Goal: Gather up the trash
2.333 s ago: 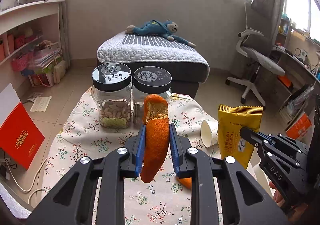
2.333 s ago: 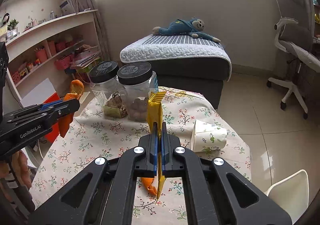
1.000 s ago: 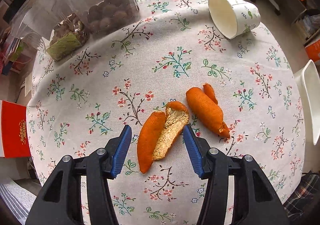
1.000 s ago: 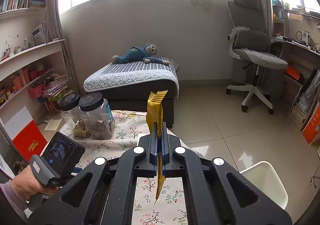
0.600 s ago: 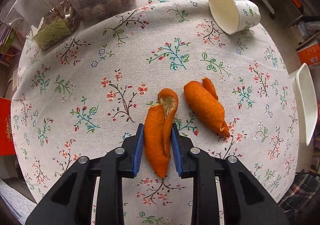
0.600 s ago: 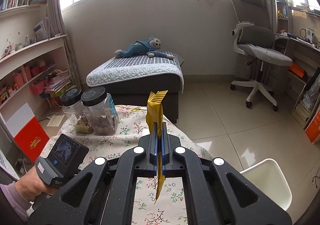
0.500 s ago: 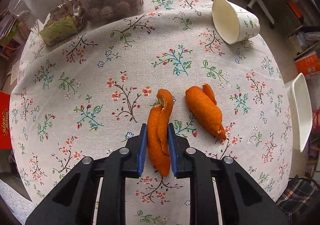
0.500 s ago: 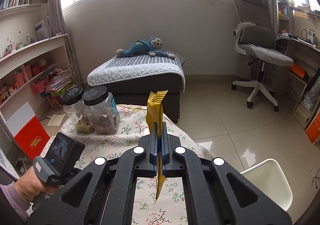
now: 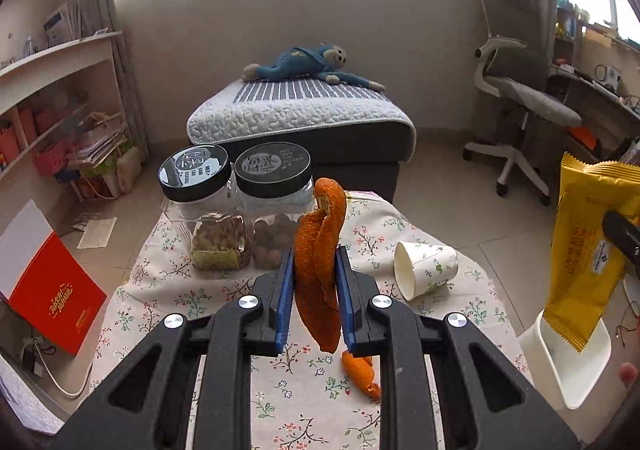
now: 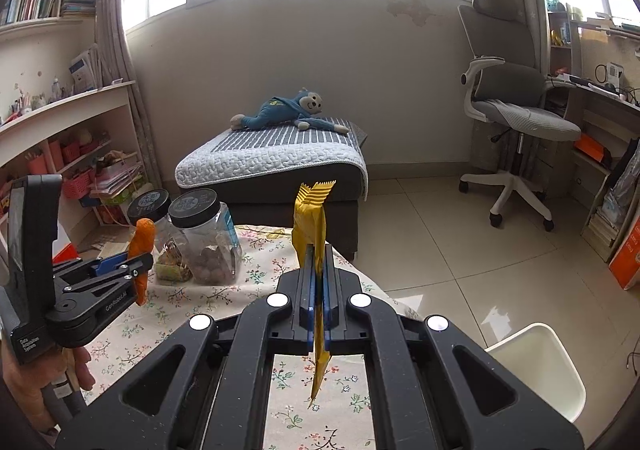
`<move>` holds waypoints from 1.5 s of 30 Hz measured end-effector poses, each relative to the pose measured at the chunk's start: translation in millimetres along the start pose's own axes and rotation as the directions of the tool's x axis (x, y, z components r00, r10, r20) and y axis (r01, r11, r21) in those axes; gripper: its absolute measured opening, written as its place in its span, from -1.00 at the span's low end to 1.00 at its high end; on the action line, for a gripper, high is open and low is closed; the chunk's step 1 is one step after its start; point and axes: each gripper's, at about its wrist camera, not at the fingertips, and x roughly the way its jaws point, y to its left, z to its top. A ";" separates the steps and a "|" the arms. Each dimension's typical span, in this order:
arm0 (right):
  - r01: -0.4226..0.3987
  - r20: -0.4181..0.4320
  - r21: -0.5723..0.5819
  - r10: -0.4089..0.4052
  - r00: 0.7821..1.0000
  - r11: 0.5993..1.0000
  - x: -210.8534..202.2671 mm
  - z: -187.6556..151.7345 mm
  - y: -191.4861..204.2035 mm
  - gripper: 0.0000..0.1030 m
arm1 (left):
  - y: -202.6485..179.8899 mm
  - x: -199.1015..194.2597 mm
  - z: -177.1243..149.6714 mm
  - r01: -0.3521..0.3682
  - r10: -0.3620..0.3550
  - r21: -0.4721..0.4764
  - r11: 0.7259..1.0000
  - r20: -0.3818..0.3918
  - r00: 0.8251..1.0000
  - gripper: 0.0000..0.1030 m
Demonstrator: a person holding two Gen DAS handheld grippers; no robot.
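Item 1: left gripper (image 9: 313, 282), blue-padded fingers (image 9: 285, 290) closed on an orange peel (image 9: 319, 262), which stands upright between them, lifted clear of the bench (image 9: 168, 290) (the peel's top curls over above the pads).

Item 2: right gripper (image 10: 316, 290), fingers pressed fully together on a yellow snack wrapper (image 10: 311, 222), held edge-on and upright in the air, its crimped end uppermost.

Item 3: second orange peel (image 9: 360, 372), lying on the floral cloth just beyond the left gripper's right finger.

Item 4: paper cup (image 9: 424, 268), tipped on its side on the cloth, mouth facing left.

Item 5: two clear jars (image 9: 236, 218) with black lids, side by side at the far end of the bench, both holding nuts.

Item 6: white bin (image 10: 536, 366), on the floor just beside the bench's right edge.
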 end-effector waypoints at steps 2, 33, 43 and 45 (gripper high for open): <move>0.002 0.007 0.006 -0.002 1.000 1.000 -1.9 0.9 -2.0 -0.97 | -7.9 -18.3 6.4 -0.007 0.007 0.005 1.000 0.070 0.998 -0.59; 0.124 0.084 0.071 -0.130 0.988 0.990 -33.8 5.7 -68.9 -0.97 | -111.0 -78.7 8.3 0.095 -0.123 0.107 0.990 0.286 0.950 -0.56; 0.247 0.040 0.096 -0.252 0.967 0.964 -36.6 -4.9 -120.5 -0.97 | -153.9 -83.0 4.4 0.171 -0.211 0.165 0.971 0.266 0.941 -0.57; 0.278 0.013 0.107 -0.281 0.960 0.955 -34.2 -10.0 -135.1 -0.97 | -166.3 -83.2 2.9 0.183 -0.229 0.189 0.965 0.258 0.939 -0.57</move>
